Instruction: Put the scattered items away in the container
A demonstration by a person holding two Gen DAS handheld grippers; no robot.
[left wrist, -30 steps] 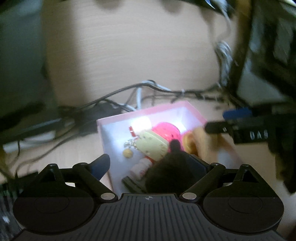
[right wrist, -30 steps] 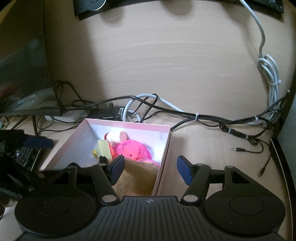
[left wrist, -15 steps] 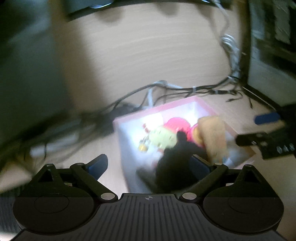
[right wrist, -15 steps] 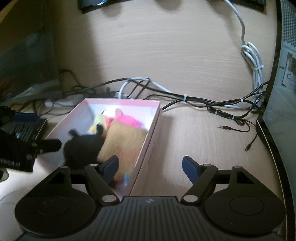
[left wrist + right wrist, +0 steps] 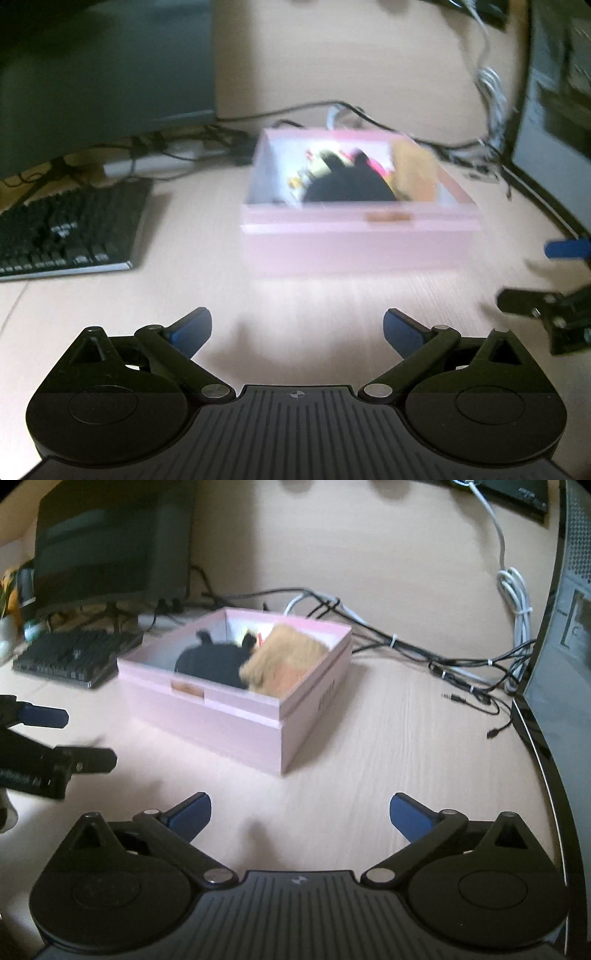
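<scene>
Both my tongs point down over bare desk (image 5: 388, 738), short of the pink box (image 5: 236, 709). The left gripper (image 5: 297, 330) and right gripper (image 5: 301, 812) are both opening, nothing between the blue pads. The black plush (image 5: 210, 662) and tan plush (image 5: 284, 653) lie inside the box. I'd judge it best to scan for strays first.
</scene>
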